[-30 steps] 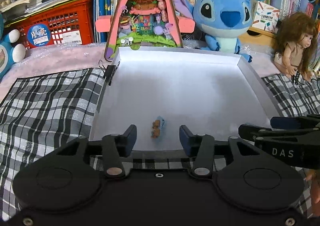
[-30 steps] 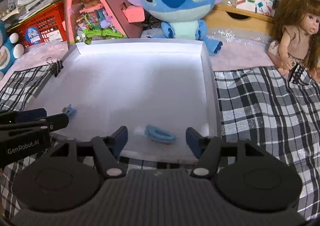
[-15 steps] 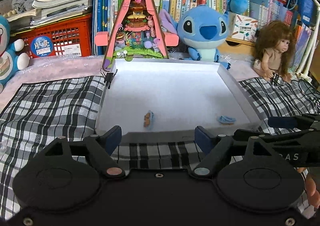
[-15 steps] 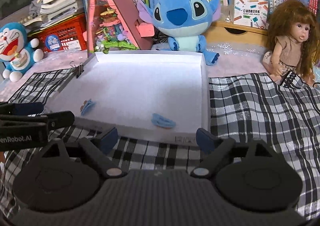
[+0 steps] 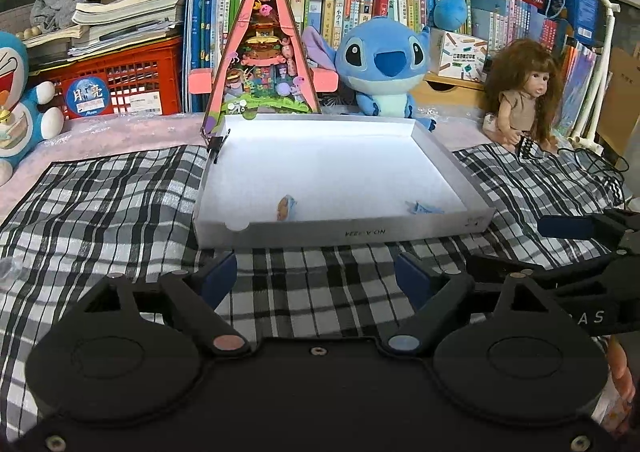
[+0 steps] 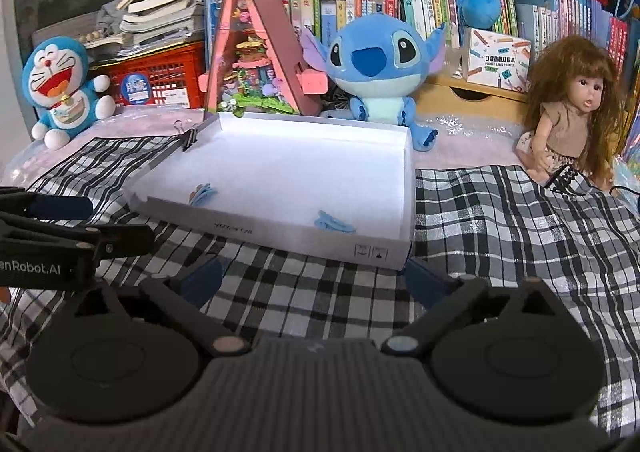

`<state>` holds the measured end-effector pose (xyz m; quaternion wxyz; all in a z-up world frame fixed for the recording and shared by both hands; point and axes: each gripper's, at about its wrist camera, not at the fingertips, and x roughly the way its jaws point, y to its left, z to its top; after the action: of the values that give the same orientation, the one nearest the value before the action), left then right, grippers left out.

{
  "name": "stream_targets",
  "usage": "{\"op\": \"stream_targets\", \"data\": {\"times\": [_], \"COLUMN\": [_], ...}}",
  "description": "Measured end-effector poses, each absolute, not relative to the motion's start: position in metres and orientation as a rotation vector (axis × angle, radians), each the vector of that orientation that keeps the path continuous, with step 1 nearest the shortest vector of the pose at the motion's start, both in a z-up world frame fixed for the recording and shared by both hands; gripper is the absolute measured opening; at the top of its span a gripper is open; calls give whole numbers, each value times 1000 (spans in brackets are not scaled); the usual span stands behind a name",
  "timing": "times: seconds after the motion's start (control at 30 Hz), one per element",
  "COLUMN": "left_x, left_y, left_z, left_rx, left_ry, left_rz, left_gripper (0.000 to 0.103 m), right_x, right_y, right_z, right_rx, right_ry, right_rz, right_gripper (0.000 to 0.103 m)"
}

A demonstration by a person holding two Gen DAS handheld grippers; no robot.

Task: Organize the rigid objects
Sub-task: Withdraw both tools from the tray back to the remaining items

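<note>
A shallow white box (image 5: 340,230) (image 6: 304,244) lies on a checked cloth. Inside it, near the front wall, sit a small blue clip with brown figures (image 5: 286,207) (image 6: 202,194) on the left and a plain blue clip (image 5: 424,208) (image 6: 334,223) on the right. My left gripper (image 5: 316,278) hovers over the cloth in front of the box, its jaws opening with nothing between them. My right gripper (image 6: 316,278) is likewise in front of the box, jaws opening wide and empty. Each gripper shows from the side in the other's view.
A black binder clip (image 5: 216,144) grips the box's far left corner. Behind the box stand a pink triangular toy house (image 5: 262,52), a blue plush (image 5: 380,64), a doll (image 5: 524,100), a red crate (image 5: 116,80) and shelves of books. A Doraemon plush (image 6: 64,88) sits far left.
Both grippers pulled back from the box's inside to the cloth in front of it and opened wider. The two clips stay where they lay in the box.
</note>
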<state>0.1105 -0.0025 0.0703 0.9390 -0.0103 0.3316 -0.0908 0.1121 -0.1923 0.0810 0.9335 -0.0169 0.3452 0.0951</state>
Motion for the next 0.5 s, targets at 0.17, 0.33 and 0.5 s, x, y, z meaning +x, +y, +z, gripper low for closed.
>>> {"op": "stream_targets", "data": {"times": [0.17, 0.33, 0.5], "left_x": [96, 84, 71], "left_y": [0, 4, 6], "left_z": [66, 60, 54], "left_rx": [-10, -9, -10], "left_ry": [666, 655, 636], "left_rz": [-185, -179, -176], "left_gripper": [86, 87, 88], "right_x": [99, 86, 75], "right_y": [-188, -184, -177], "right_z": [77, 72, 67], "right_rx": [-61, -80, -106], "right_ry": [687, 669, 659], "right_rz": [208, 215, 228], "right_gripper": [103, 103, 103]}}
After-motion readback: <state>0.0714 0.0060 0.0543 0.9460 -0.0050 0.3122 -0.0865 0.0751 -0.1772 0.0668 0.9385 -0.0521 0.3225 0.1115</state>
